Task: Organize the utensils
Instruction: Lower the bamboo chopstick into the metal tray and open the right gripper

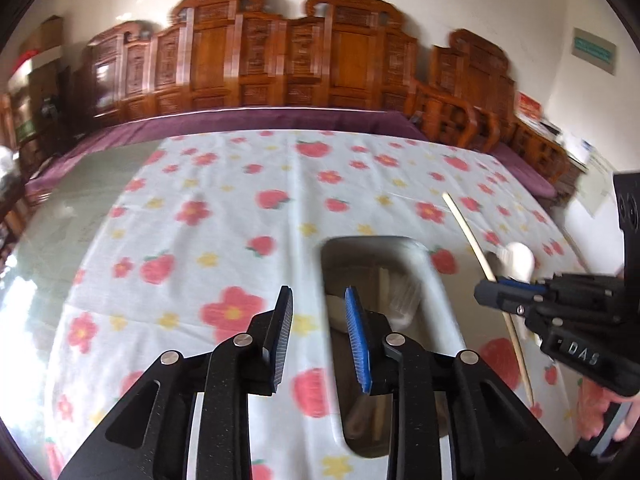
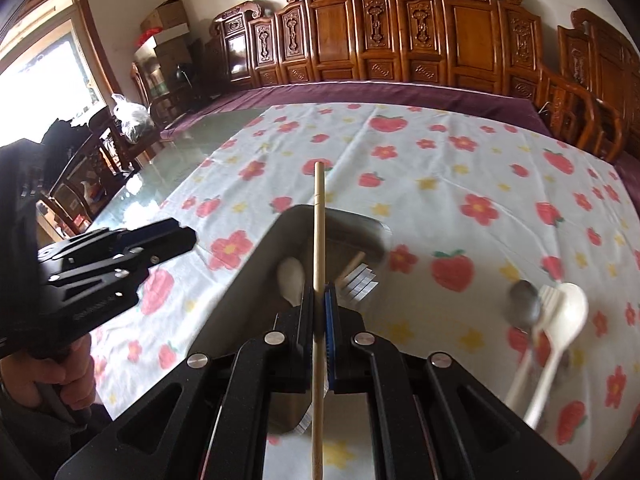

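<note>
Above metal tray (image 2: 256, 280) on floral-clothed surface (image 1: 224, 208): right tongs (image 2: 319, 300) pitched steeply down, clenched on chopstick (image 2: 318, 240), which points to 12 o'clock. Left tongs (image 1: 316, 320) at 9 o'clock, tilted down alike, released, nothing between. Spoons and fork (image 2: 548, 320) lie at 3 o'clock of tray. Hand (image 2: 68, 376) grips left handle.

The left gripper (image 1: 320, 320) tilts downward, its jaws parted with nothing between them. The right gripper (image 2: 319, 312) also tilts downward, jaws clamped on a chopstick (image 2: 319, 240). A hand (image 2: 68, 376) grips the left gripper's handle.
</note>
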Demonstrator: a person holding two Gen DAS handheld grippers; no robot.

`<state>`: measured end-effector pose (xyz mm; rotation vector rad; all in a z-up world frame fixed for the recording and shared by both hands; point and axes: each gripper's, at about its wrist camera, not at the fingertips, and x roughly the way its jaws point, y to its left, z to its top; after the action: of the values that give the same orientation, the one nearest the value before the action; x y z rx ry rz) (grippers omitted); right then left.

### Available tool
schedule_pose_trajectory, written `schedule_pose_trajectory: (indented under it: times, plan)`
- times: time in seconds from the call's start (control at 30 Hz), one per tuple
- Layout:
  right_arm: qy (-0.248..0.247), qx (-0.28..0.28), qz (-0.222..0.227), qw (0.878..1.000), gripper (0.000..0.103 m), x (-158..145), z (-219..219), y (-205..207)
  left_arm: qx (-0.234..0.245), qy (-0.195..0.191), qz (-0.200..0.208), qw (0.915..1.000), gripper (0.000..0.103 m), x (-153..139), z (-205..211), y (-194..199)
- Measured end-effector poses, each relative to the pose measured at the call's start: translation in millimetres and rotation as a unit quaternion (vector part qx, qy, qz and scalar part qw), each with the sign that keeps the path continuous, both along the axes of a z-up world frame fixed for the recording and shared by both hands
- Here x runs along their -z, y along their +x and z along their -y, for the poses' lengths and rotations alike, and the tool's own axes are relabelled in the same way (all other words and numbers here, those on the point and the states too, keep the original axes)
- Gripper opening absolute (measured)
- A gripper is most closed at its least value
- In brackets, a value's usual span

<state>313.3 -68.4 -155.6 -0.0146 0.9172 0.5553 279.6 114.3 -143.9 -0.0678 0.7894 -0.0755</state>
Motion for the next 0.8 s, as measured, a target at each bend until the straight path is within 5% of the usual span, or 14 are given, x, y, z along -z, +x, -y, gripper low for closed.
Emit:
schedule_pose_trajectory:
  times: [0.4,0.8]
  plan:
    - [-0.008,0.017,-0.03,0.999,0.006,40.6,-51.4,27.4,-0.024,-0.006,0.012,0.9996,0.026,-10.2,-40.5,-2.8]
    - [-0.021,0.011,-0.056,0.998,0.008,66.9,-44.2,25.9,-0.019,0.016,0.015,0.9996,0.028,-10.2,-29.6,-4.2]
